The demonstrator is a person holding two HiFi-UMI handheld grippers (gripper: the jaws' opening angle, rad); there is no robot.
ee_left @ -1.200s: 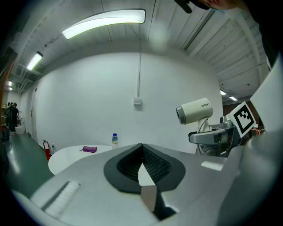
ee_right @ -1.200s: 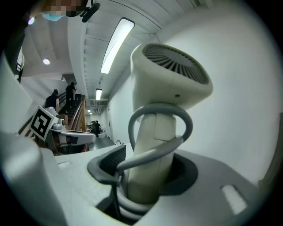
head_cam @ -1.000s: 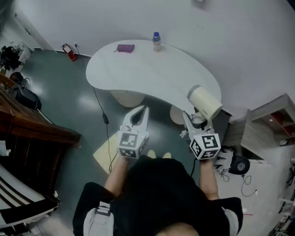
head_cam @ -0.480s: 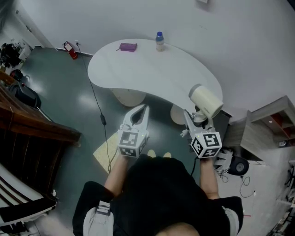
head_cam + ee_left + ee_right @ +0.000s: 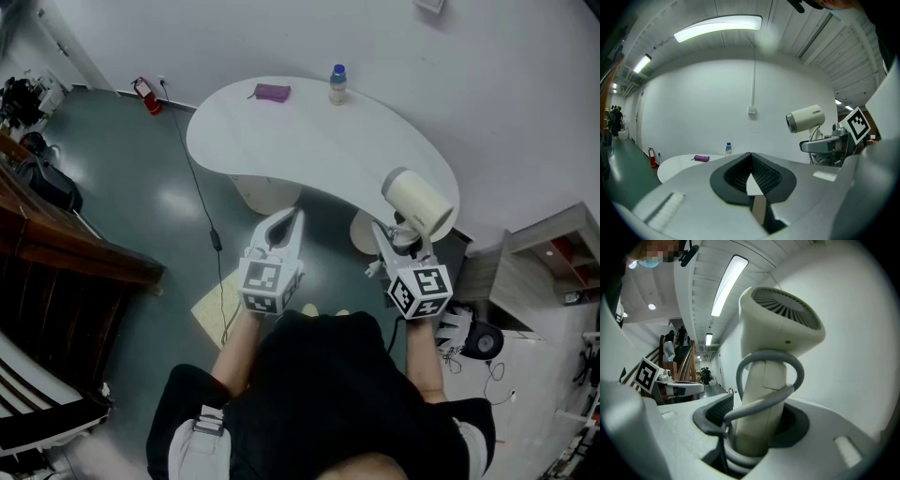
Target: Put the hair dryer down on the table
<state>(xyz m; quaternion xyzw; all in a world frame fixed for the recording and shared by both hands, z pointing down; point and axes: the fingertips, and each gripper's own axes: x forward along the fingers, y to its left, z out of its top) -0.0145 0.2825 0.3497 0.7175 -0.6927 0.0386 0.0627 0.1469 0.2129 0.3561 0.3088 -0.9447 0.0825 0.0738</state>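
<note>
A cream hair dryer (image 5: pixel 417 203) (image 5: pixel 778 329) stands upright in my right gripper (image 5: pixel 401 244) (image 5: pixel 754 427), which is shut on its handle, with the grey cord looped round the handle. It hangs in the air just off the near right end of the white curved table (image 5: pixel 309 141). The dryer (image 5: pixel 805 118) also shows at the right of the left gripper view. My left gripper (image 5: pixel 284 227) (image 5: pixel 751 180) is shut with nothing in it, held in front of the table's near edge.
On the table's far side stand a small bottle with a blue cap (image 5: pixel 337 84) (image 5: pixel 728 149) and a purple pouch (image 5: pixel 272 92) (image 5: pixel 701 158). A red fire extinguisher (image 5: pixel 145 95) stands by the wall. A black cable (image 5: pixel 208 234) runs over the floor.
The view has shifted slightly, so the table and both grippers sit a little further right and lower in the head view. The hair dryer stays held in my right gripper.
</note>
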